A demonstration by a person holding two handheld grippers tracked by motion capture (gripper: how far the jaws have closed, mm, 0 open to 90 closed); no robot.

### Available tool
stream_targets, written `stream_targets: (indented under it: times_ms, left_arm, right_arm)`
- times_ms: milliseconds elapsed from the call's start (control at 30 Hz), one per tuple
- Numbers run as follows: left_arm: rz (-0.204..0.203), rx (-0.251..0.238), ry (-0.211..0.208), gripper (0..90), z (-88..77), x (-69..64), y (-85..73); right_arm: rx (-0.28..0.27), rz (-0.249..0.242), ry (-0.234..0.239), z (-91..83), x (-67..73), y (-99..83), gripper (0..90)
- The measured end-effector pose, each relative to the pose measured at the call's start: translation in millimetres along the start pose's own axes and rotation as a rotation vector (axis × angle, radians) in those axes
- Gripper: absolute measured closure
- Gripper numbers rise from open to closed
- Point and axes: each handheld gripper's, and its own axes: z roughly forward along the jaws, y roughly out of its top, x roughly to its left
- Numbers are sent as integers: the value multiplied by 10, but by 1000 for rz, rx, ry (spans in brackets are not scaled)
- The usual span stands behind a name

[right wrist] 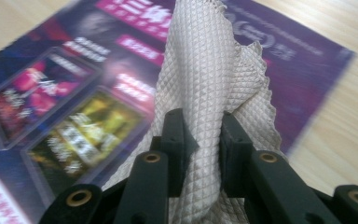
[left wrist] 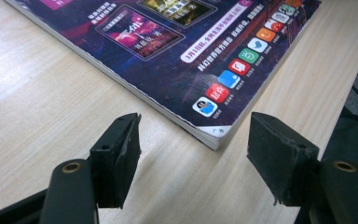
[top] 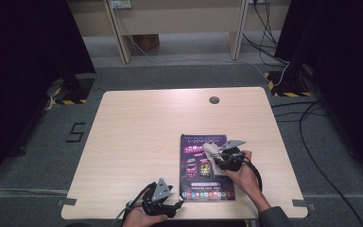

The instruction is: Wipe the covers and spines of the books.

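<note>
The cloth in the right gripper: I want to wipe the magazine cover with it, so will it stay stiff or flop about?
Probably floppy: the cloth folds and bunches where the right gripper pinches it. Its waffle weave looks grippy, so slipping out seems unlikely. It looks thin and light, so it should drag easily across the magazine.

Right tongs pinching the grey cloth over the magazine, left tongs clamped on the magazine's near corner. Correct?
Not quite. The left tongs are open: in the left gripper view the jaws stand apart, either side of the magazine's near corner, without touching it. The rest holds: the right gripper view shows the right tongs pinching the grey cloth over the magazine.
</note>
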Motion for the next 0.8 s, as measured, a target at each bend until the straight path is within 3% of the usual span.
stream_targets:
  times_ms: [167, 333, 800]
  left_arm:
    - [5, 7, -4, 334, -12, -9, -12]
    - [-3, 12, -4, 328, -36, -11, -25]
    - [10, 24, -2, 318, -19, -27, -49]
  right_arm:
    - [-1, 34, -37, -38, -134, -37, 758]
    - [4, 18, -25, -23, -71, -18, 761]
    - [-7, -104, 127, 266, 537, 266, 758]
